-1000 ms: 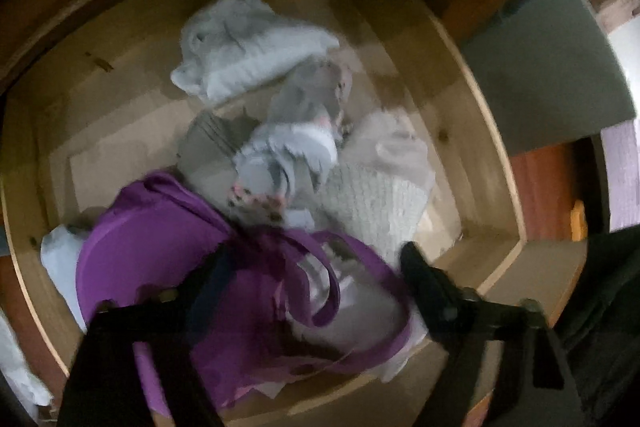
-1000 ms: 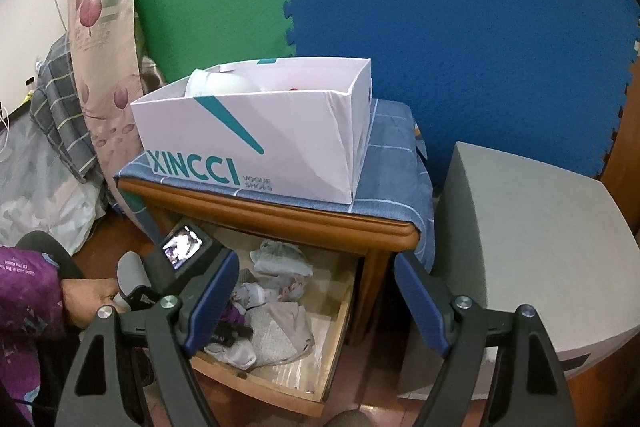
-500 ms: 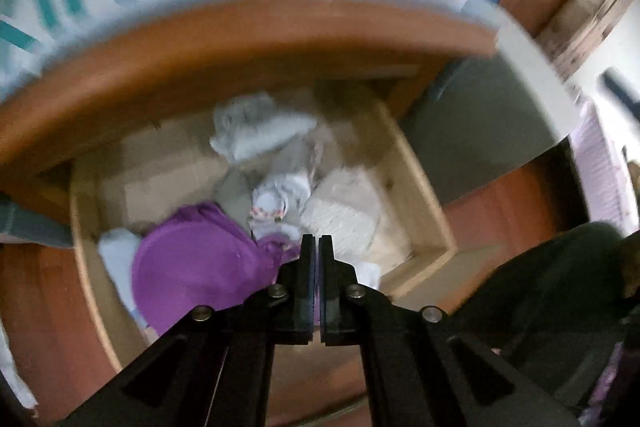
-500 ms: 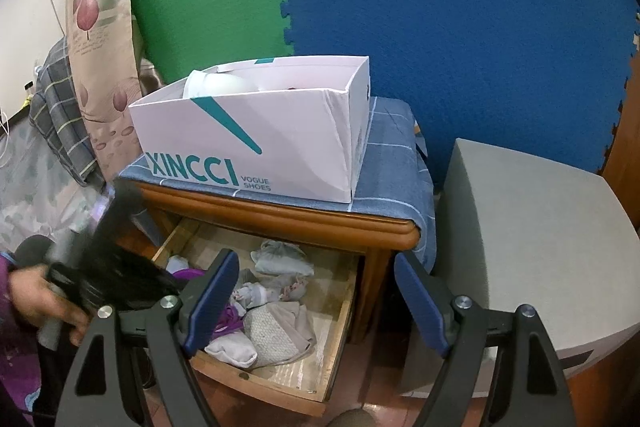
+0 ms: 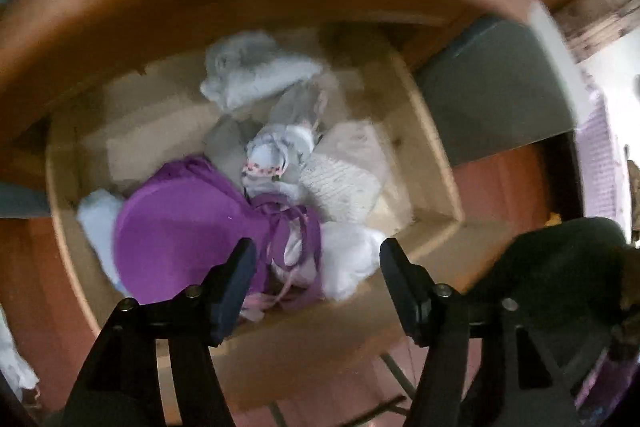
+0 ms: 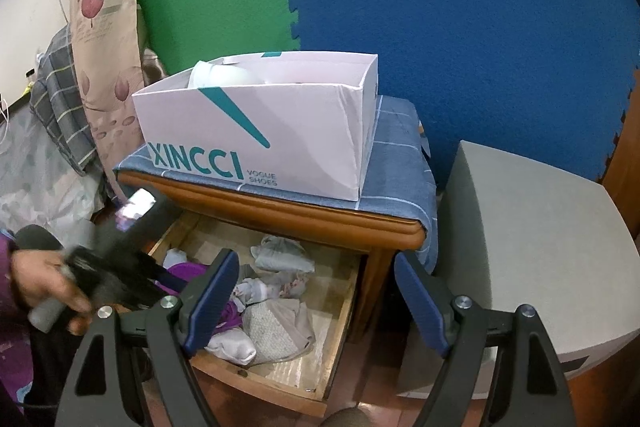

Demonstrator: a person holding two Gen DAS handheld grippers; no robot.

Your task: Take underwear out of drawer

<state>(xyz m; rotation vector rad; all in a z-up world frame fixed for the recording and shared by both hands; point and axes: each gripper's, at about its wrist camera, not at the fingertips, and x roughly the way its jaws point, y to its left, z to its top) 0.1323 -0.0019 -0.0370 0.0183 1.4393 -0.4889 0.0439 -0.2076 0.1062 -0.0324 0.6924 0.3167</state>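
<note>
The wooden drawer (image 5: 436,163) stands pulled out and holds several crumpled garments. A purple underwear piece (image 5: 180,227) with straps lies at its near left, and grey-white pieces (image 5: 256,75) and a cream knit one (image 5: 344,179) lie further in. My left gripper (image 5: 316,267) hovers above the purple piece. Its jaws are opening with nothing between the pads. In the right wrist view a hand (image 6: 40,283) holds the blurred left gripper (image 6: 120,267) over the drawer (image 6: 256,379). My right gripper (image 6: 316,263) hangs open and empty in front of the drawer.
A white shoe box (image 6: 256,143) sits on a blue cloth (image 6: 400,163) on top of the nightstand (image 6: 304,215). A grey block (image 6: 532,247) stands to the right of it. Blue and green foam mats cover the wall behind.
The left gripper was low in the drawer, open around the purple piece. It then rose and shut, and now stands open again. The purple piece stays in the drawer. The right gripper has not moved.
</note>
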